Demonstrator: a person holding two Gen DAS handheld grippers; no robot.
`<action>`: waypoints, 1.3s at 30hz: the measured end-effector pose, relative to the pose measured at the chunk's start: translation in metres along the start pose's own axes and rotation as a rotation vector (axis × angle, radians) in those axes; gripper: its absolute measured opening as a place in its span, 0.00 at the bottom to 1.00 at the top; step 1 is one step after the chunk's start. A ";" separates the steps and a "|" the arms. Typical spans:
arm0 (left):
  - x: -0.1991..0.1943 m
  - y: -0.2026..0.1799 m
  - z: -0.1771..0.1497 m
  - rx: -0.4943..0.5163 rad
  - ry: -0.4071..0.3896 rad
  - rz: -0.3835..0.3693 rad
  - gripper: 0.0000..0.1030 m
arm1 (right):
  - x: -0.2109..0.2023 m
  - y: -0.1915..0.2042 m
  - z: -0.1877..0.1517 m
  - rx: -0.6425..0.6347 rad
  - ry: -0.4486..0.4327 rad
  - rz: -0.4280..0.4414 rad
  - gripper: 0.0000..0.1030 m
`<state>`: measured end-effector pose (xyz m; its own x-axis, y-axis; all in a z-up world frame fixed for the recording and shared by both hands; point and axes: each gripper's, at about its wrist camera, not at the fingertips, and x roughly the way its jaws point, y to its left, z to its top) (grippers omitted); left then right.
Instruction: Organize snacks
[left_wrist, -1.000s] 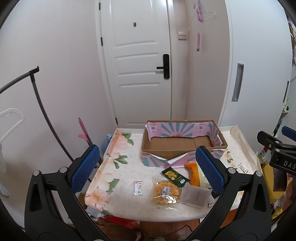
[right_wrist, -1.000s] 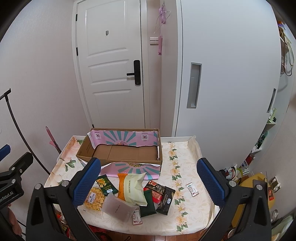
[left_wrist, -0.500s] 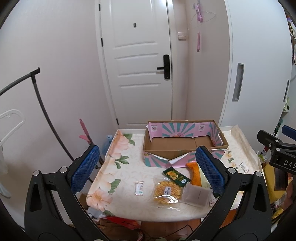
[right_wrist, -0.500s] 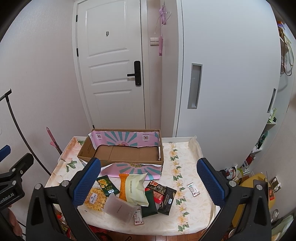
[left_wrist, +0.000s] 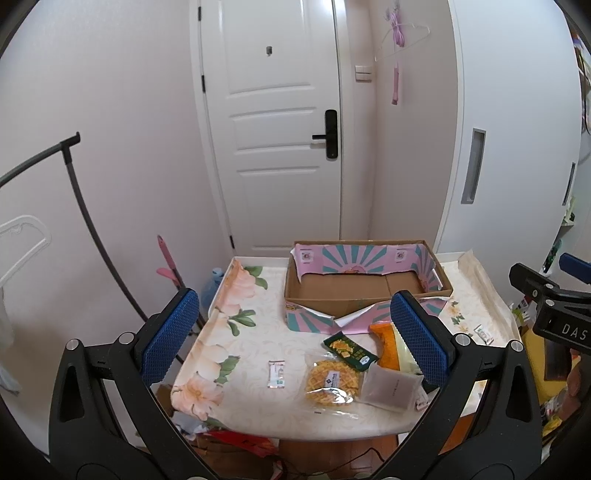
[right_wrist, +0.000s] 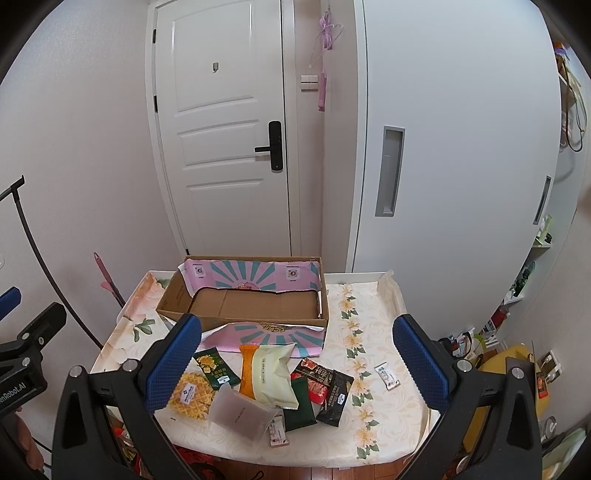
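so, both grippers hang above the near table edge, jaws spread wide, nothing held.
left gripper (left_wrist: 295, 339) and right gripper (right_wrist: 297, 356) are well clear of the snacks. cardboard box (right_wrist: 242, 304) sits open at the back of the table (right_wrist: 373, 413). waffle pack (right_wrist: 190, 395), green packet (right_wrist: 214, 367), orange-cream bag (right_wrist: 267, 373), frosted pouch (right_wrist: 240, 411) and dark bars (right_wrist: 327, 386) lie clustered in front of it; small sachet (left_wrist: 276, 374) lies apart to the left, another sachet (right_wrist: 387, 376) to the right, labels too small to read.

Right claw (right_wrist: 297, 360) agape above snacks (right_wrist: 267, 376); box (right_wrist: 243, 295) behind.
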<state>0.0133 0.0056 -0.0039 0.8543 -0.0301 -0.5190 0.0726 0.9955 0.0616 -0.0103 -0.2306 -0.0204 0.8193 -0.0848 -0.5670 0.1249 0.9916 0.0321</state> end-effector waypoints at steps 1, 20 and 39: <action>-0.001 0.001 0.000 -0.002 0.000 -0.001 1.00 | -0.002 0.000 -0.001 -0.001 -0.001 0.001 1.00; 0.058 0.023 -0.025 -0.009 0.201 -0.104 1.00 | 0.031 0.004 -0.011 0.029 0.103 0.002 1.00; 0.168 0.002 -0.124 0.112 0.451 -0.185 1.00 | 0.120 0.008 -0.064 -0.039 0.285 0.052 1.00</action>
<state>0.0930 0.0138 -0.1962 0.5159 -0.1382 -0.8454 0.2772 0.9607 0.0120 0.0530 -0.2264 -0.1406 0.6331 -0.0085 -0.7741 0.0604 0.9974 0.0384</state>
